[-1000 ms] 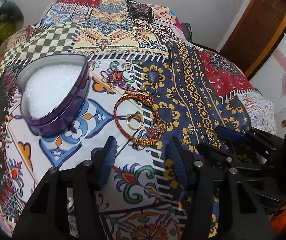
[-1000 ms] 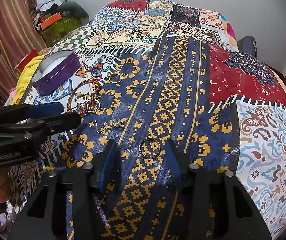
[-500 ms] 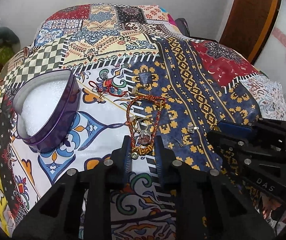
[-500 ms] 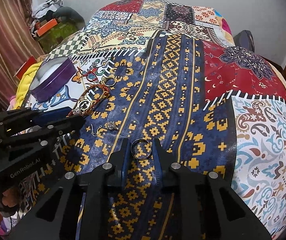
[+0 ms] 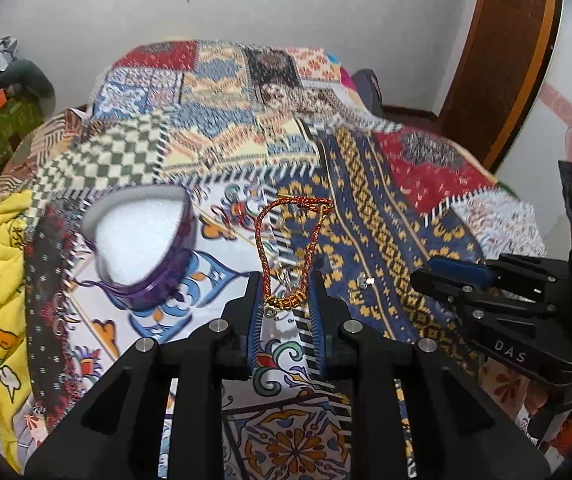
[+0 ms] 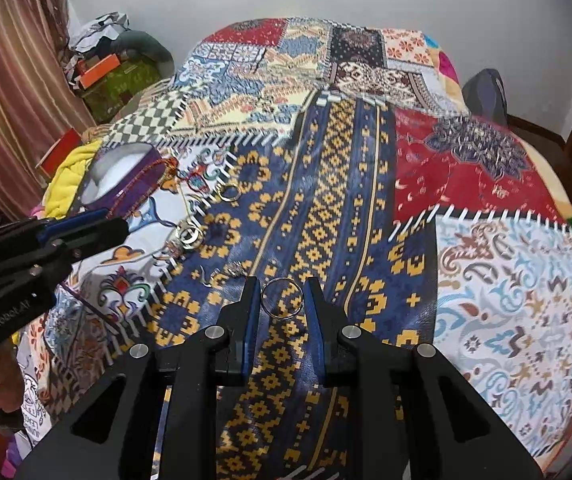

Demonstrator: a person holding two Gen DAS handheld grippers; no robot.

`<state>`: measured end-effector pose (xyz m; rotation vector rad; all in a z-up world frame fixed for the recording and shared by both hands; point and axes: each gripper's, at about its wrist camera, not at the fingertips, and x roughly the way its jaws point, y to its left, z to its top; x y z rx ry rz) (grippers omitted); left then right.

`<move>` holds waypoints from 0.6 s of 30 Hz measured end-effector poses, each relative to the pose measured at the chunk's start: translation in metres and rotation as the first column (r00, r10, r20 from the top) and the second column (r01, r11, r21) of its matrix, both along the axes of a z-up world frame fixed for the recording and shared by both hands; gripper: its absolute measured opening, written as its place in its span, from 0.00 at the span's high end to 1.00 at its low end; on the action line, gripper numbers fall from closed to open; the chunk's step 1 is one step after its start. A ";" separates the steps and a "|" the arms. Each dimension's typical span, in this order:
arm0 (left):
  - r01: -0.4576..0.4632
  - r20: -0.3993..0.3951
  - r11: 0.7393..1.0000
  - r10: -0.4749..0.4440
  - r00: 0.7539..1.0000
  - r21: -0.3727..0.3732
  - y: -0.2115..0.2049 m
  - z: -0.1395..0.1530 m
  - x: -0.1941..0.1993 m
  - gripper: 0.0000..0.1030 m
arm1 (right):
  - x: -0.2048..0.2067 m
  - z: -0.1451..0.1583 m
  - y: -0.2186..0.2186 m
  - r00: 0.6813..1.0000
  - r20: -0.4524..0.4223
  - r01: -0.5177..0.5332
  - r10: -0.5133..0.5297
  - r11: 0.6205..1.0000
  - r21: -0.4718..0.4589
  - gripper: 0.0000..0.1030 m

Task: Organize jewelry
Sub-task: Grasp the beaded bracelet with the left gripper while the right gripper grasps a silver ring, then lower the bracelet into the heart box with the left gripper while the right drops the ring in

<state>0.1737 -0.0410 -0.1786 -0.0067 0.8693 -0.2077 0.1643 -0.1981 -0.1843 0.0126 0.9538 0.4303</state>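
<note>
1. Left gripper [image 5: 285,300]: jaws pinching the gold-beaded end of a red-and-gold braided cord bracelet [image 5: 262,236], its loop raised ahead of the tips.
2. Right gripper [image 6: 282,300]: jaws closed against both sides of a thin silver metal ring [image 6: 282,297].
3. Ahead-left of the left jaws: purple heart-shaped tin with white lining [image 5: 142,240], open.
4. Left of the right jaws: small silver rings [image 6: 189,236] and an earring [image 6: 235,269], loose on the patchwork-print bedspread [image 6: 506,300].
</note>
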 end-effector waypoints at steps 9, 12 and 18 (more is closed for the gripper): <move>-0.067 0.094 0.997 0.069 0.993 -0.031 0.029 0.034 -0.013 0.80 | 0.002 0.028 0.019 0.997 0.072 -0.035 0.035 0.999 -0.006 0.81; -0.095 0.119 0.995 0.099 0.988 -0.034 0.043 0.041 -0.013 0.80 | 0.008 0.038 0.031 0.994 0.098 -0.051 0.050 0.999 -0.002 0.81; -0.144 0.147 0.989 0.147 0.978 -0.033 0.071 0.047 -0.006 0.80 | 0.020 0.053 0.059 0.986 0.141 -0.091 0.089 0.996 0.010 0.81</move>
